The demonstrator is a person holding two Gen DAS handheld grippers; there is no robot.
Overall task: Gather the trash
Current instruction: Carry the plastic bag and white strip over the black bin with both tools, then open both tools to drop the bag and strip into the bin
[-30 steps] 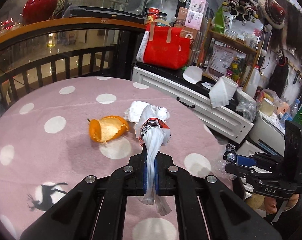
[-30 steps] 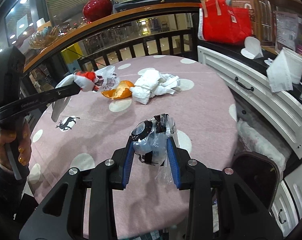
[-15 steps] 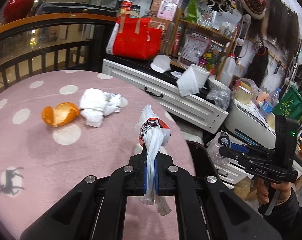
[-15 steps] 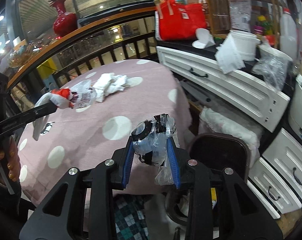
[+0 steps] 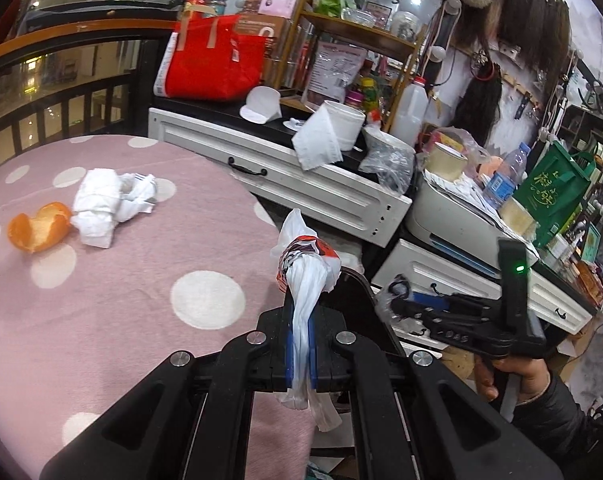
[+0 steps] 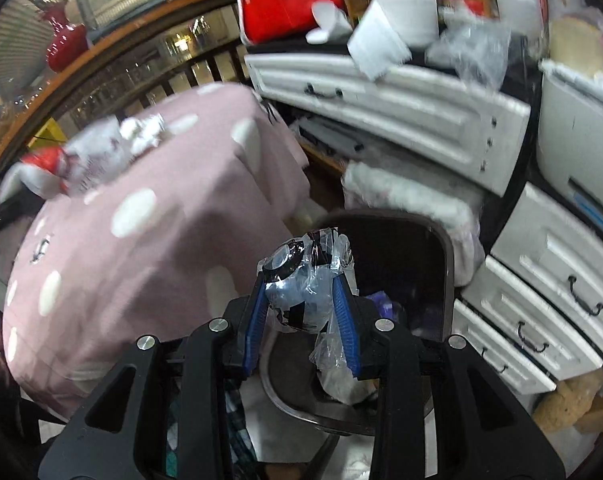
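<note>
1. Clamping a twisted white plastic bag (image 5: 301,320) between its blue pads, the left gripper (image 5: 300,344) has its jaws drawn tight together on the thin neck of the bag, whose bunched red-printed head stands above the fingertips and whose loose tail hangs below them.
2. Seen from the left wrist, that bag hangs just past the right edge of the table (image 5: 121,300), over the near rim of a dark bin (image 5: 365,304).
3. The right gripper (image 6: 305,312) is closed on a crumpled clear plastic wrapper (image 6: 305,284) with black print, its jaws held partly apart by the wad; a tail of clear film hangs down by the right pad.
4. In the right wrist view the wrapper sits over the mouth of the dark bin (image 6: 421,272), which stands on the floor between the table (image 6: 161,240) and the white drawers (image 6: 541,292).
5. A person's hand (image 5: 517,376) in a dark sleeve grips the handle of the right gripper (image 5: 405,304), seen at the right of the left wrist view.
6. On the pink dotted cloth of the table, toward its far left edge, lie a wad of white tissue (image 5: 109,204) and, touching its left side, an orange peel (image 5: 39,228).
7. Beyond the table's far right edge, a white cabinet (image 5: 301,180) carries a red bag (image 5: 213,64).
</note>
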